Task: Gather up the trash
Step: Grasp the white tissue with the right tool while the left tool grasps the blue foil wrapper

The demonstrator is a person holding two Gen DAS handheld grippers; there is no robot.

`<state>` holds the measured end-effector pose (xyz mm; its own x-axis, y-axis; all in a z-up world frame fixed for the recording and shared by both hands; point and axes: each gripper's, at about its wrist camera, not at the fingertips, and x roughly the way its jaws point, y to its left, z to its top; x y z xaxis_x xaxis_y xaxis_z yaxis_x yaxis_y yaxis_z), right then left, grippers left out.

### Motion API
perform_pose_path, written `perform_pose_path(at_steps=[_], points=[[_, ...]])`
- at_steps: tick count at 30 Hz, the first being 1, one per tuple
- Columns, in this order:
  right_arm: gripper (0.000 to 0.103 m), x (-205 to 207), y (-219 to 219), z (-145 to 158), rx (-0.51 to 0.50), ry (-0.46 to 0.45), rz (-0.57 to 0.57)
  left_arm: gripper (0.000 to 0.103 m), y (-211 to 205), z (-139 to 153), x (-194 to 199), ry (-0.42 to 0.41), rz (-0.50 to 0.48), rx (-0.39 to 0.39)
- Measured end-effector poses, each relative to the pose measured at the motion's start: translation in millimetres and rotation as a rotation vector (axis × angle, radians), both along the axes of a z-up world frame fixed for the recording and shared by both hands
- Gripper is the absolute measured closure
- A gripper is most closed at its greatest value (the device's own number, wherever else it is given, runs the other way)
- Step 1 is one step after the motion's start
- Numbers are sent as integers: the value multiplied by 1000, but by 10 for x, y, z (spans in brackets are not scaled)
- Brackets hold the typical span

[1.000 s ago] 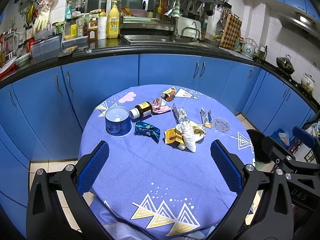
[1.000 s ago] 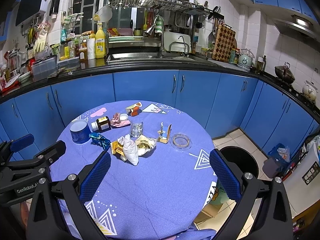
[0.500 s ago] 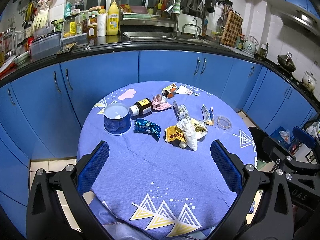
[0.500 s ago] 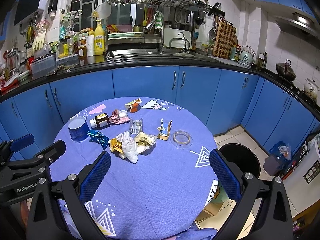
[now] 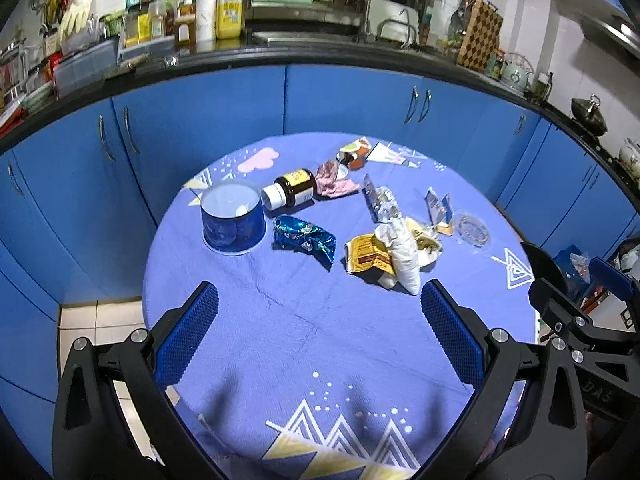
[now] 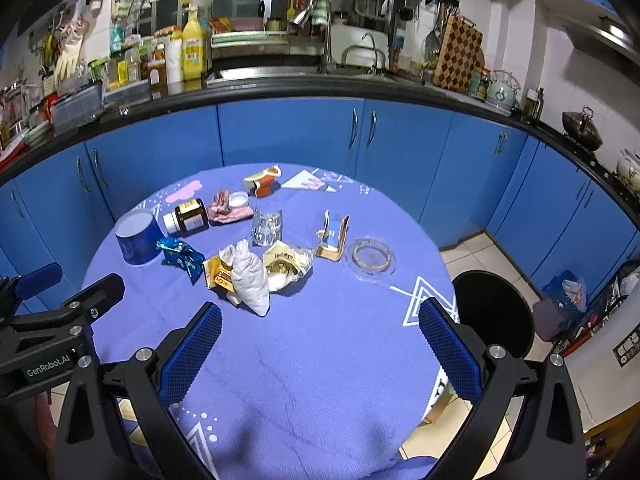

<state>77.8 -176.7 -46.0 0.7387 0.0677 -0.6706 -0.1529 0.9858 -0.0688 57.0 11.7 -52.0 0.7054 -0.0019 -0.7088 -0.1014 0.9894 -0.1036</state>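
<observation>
Left gripper (image 5: 319,312): fingers spread wide, nothing between them, low over the near part of the round table (image 5: 320,360).
Right gripper (image 6: 320,334): also wide open and empty, hanging over the near cloth; its body shows at 3 o'clock in the left wrist view.
Key relation: the trash lies ahead of both grippers, toward 12 o'clock. The white crumpled bag (image 6: 250,278) is the nearest piece, at about 11 o'clock from the right fingers and 1 o'clock from the left. Its long axis runs roughly near to far, so I judge the jaws would close across its width. Neither arm looks clearly nearer.
Beside it: yellow wrapper (image 5: 366,258) touching its left side, gold wrapper (image 6: 286,264) touching its right.
Blue foil wrapper (image 5: 304,238): at 11 o'clock from the left fingers, long axis left to right.
Blue tin (image 5: 233,218): open, looks nearly empty.
Further out: brown bottle (image 5: 292,192) on its side, pink wrapper (image 5: 334,180), clear ashtray (image 6: 372,256), seemingly empty.
Black bin (image 6: 494,312): on the floor at 2 o'clock of the right gripper, contents hidden.
</observation>
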Motion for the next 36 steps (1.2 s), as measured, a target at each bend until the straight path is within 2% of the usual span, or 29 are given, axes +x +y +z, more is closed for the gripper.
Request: perform_pose_path(at_steps=[9, 12, 18, 23, 24, 25, 26, 27, 28, 30, 31, 34, 36], points=[[7, 473, 110, -451, -36, 60, 29, 3, 263, -371, 431, 40, 4, -7], [7, 616, 173, -589, -25, 74, 59, 3, 370, -517, 623, 69, 9, 12], [7, 833, 362, -781, -30, 94, 120, 3, 573, -756, 1012, 133, 22, -22], [9, 954, 503, -876, -41, 94, 161, 3, 549, -860, 1217, 151, 2, -23], [16, 977, 533, -893, -38, 99, 173, 3, 528, -877, 1232, 151, -3, -19], [30, 1001, 555, -908, -40, 105, 178, 3, 512, -892, 1245, 153, -7, -15], [37, 1030, 586, -934, -41, 115, 186, 3, 504, -913, 1269, 157, -11, -11], [49, 1059, 609, -961, -39, 129, 194, 3, 492, -930, 1281, 160, -14, -11], [56, 1084, 627, -994, -38, 146, 201, 3, 481, -942, 1287, 164, -16, -13], [62, 1108, 643, -1046, -33, 159, 205, 3, 473, -967, 1312, 175, -20, -22], [76, 1104, 644, -1063, -29, 160, 210, 3, 464, -974, 1317, 176, -20, -23], [86, 1083, 627, -1074, -13, 168, 227, 3, 432, -984, 1313, 181, -21, -20], [87, 1053, 596, -1040, -16, 149, 216, 3, 393, -982, 1316, 183, -25, -21]])
